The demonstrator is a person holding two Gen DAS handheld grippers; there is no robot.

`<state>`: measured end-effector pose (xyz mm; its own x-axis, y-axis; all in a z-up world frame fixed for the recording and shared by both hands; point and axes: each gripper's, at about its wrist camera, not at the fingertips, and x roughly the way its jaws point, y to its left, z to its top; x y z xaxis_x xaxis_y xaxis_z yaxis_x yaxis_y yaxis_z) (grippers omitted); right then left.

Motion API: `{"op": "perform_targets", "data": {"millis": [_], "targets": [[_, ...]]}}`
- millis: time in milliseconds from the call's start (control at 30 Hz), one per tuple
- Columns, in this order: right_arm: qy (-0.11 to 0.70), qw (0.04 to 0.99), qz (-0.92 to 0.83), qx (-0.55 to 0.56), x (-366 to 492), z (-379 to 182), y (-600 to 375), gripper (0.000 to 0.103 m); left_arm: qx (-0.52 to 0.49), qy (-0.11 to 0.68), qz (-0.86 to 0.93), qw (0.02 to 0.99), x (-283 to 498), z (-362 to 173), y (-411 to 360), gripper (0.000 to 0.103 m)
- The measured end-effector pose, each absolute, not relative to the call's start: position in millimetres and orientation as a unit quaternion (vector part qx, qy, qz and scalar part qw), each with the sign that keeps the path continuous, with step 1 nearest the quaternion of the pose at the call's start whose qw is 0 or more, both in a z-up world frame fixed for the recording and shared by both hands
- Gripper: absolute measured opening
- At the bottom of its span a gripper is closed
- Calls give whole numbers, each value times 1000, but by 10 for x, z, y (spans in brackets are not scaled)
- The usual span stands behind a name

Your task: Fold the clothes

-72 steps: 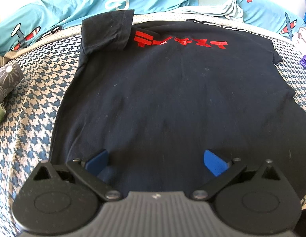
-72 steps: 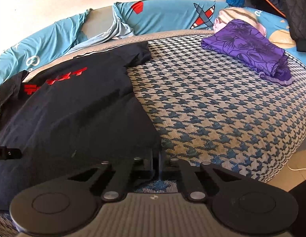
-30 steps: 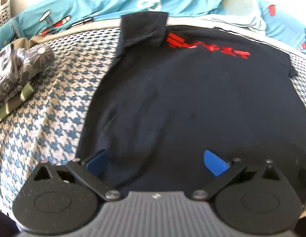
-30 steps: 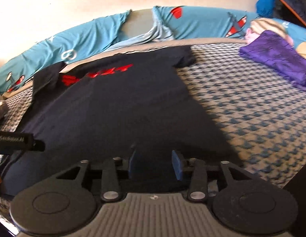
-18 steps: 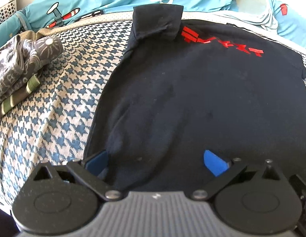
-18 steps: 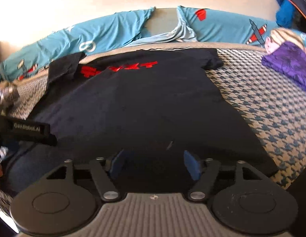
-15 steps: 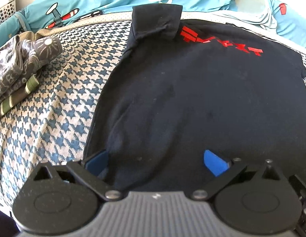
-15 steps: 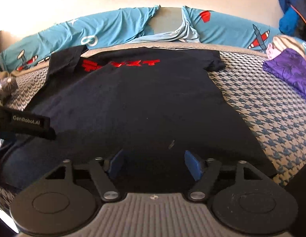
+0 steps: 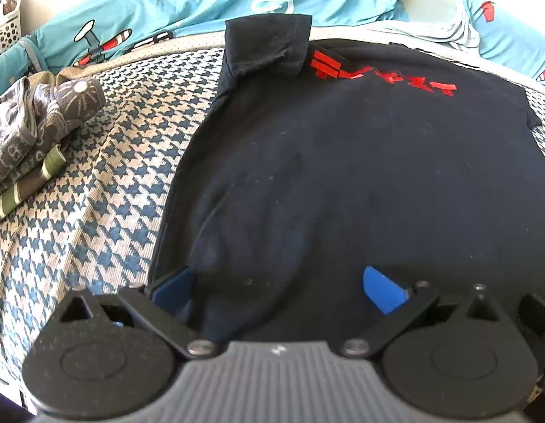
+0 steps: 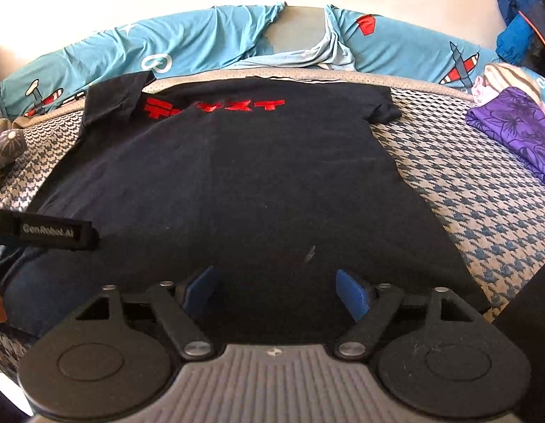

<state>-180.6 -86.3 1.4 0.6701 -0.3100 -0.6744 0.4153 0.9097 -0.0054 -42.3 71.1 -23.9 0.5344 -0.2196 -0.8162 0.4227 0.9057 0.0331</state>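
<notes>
Both my grippers, left (image 9: 277, 287) and right (image 10: 277, 290), gape wide, blue pads gripping nothing; the right has just been opening. Beneath them, running toward twelve o'clock, the soft black shirt (image 10: 237, 183) lies flat on the houndstooth bed (image 10: 483, 204), red lettering (image 10: 212, 107) far.

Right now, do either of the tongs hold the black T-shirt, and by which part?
Neither. Both the left tongs and the right tongs, which have just been opening, stand open over the black T-shirt near its hem.
</notes>
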Motion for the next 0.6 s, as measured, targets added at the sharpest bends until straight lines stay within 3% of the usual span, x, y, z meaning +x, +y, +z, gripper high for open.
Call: {"op": "perform_targets", "data": {"millis": [167,600], "targets": [[326,924,-182,84,-1826,135,-850,76,115,423,-205,875,-476,-277,770,103],[351,912,-177,116,-1621,38,-887,76,67,446,-184,873,-276,-129,929,103]]}}
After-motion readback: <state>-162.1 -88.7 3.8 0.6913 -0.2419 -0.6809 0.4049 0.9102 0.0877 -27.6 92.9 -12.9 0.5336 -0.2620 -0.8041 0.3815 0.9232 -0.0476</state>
